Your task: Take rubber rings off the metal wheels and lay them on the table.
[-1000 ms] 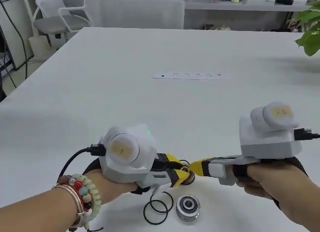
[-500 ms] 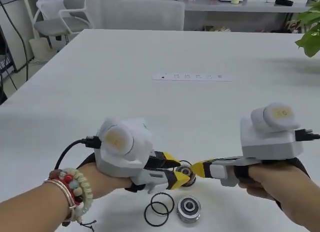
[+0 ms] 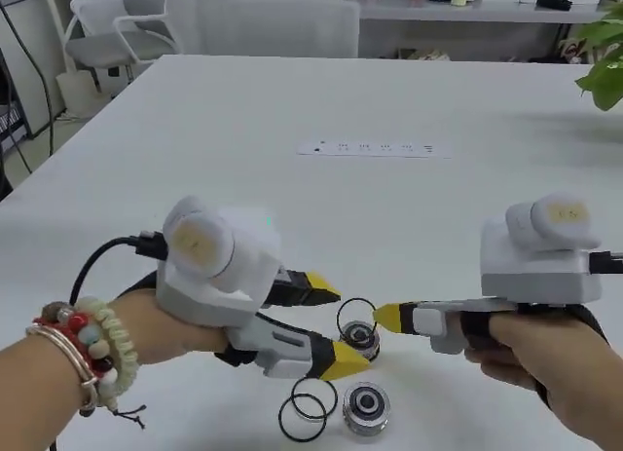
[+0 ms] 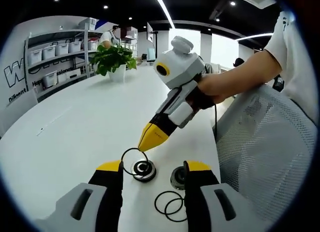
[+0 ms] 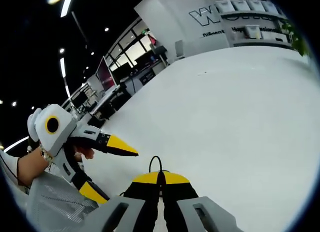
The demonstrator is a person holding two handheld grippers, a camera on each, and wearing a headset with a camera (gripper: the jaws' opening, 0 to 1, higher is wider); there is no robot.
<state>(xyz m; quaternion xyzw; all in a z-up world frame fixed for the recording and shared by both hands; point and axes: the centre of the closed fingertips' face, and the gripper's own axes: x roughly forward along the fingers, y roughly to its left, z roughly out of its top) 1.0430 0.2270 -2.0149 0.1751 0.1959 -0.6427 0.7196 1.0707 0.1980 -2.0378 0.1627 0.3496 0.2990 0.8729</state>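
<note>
Two loose rings point(image 3: 307, 408) lie overlapping on the table point(image 3: 292, 207) in the head view, just beside a bare wheel point(image 3: 366, 406). Behind it, a second wheel point(image 3: 358, 337) sits between the spread jaws of the left tool point(image 3: 334, 324). The right tool point(image 3: 383, 318), pressed together, pinches a third ring point(image 3: 354, 305) standing up off that wheel. In the left gripper view, the left tool point(image 4: 154, 167) is wide apart and clear of the second wheel point(image 4: 143, 170). The third ring point(image 4: 131, 157) loops at the right tool's tip; whether it is fully free cannot be told. In the right gripper view, the right tool point(image 5: 160, 179) is closed on a thin black loop point(image 5: 155, 164). Judgement: the peel of the third ring is near its end. The next move calls for drawing it clear and laying it by the loose rings. No container is involved; rings go on the bare table.
</note>
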